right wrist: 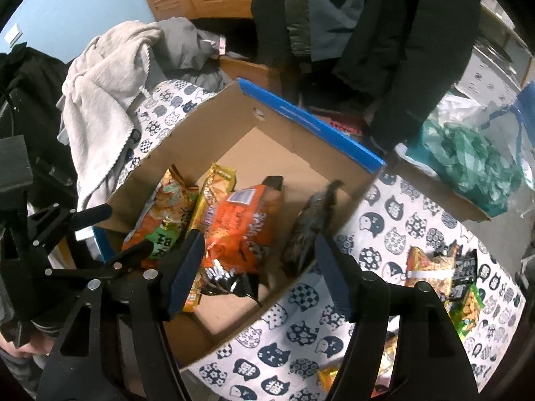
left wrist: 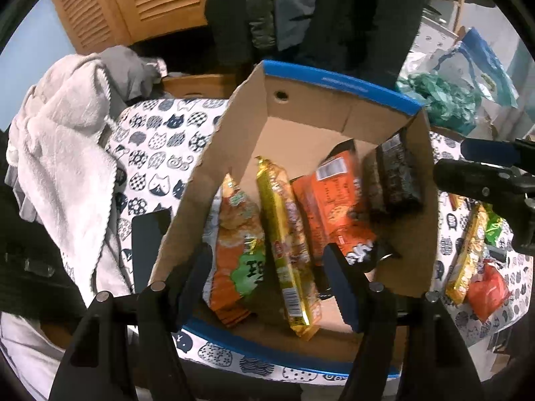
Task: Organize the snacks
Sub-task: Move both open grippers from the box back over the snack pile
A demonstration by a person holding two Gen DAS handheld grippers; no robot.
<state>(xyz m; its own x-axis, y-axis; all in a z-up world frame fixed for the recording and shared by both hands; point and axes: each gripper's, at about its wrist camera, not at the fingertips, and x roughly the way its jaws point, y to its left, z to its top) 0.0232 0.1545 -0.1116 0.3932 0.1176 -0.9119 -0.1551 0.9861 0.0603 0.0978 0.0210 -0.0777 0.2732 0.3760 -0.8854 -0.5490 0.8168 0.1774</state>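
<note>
**Four snack packs lie in the box, both tools released above it**

The cardboard box (left wrist: 294, 123) with blue rims stands on the cat-print tabletop (left wrist: 160, 140). Inside it, four snacks lie side by side: an orange-and-green bag (left wrist: 239, 240) at the 9 o'clock side, a long yellow pack (left wrist: 284, 234) just beside it, an orange pack (left wrist: 337, 207) next, and a dark pack (left wrist: 394, 173) leaning against the wall at 3 o'clock.

The left tool (left wrist: 267, 287) hangs over the near end of the box, jaws spread apart; the yellow pack and the orange-and-green bag lie below and between its fingers, with neither pad pressing on them. The right tool (right wrist: 257, 274) is likewise released, its jaws wide over the orange pack (right wrist: 240, 230) and the dark pack (right wrist: 307, 230), gripping nothing.

More loose snacks (right wrist: 438, 274) lie on the tabletop at 3 o'clock of the box, well apart from it. A pale towel (left wrist: 63, 163) is heaped at 9 o'clock, with a black phone (left wrist: 147, 240) just beside the box's left wall. A green plastic bag (right wrist: 474, 163) sits at 2 o'clock beyond the box.
</note>
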